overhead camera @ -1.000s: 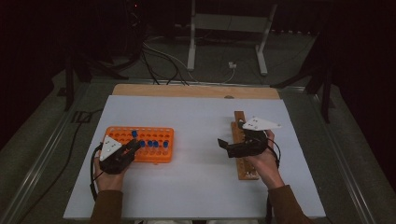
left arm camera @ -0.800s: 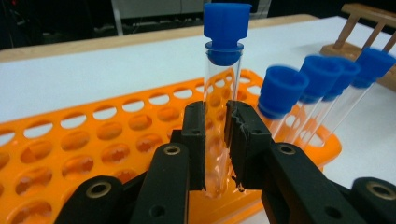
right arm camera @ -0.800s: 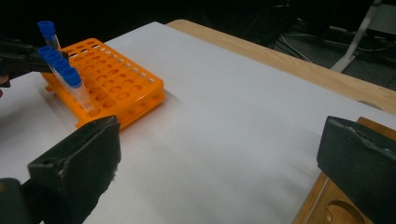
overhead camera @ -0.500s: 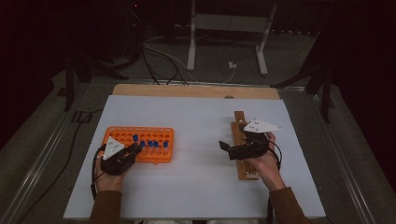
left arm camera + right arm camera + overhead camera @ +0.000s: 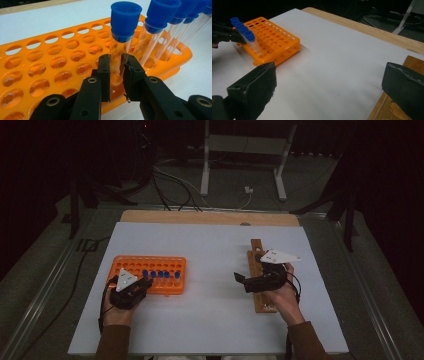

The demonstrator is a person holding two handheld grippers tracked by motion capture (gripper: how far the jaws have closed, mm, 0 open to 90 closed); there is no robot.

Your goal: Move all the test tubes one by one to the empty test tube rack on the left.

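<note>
Tube [image 5: 119, 53], blue-capped, standing tilted in a near-edge hole of the orange rack [image 5: 45, 62], first in a row of capped tubes. Clamped low on its clear barrel, just above the rack top, by the left tool [image 5: 117, 75]. Step in hand, by the look of it: pulling the tube from the rack. Next move calls for a straight lift along the tube's axis, clear of the neighbouring tube [image 5: 160, 30]. Right tool [image 5: 329, 87] spread wide, idle above the wooden strip [image 5: 260, 285] on the counter [image 5: 215, 250], well apart from the rack.
</note>
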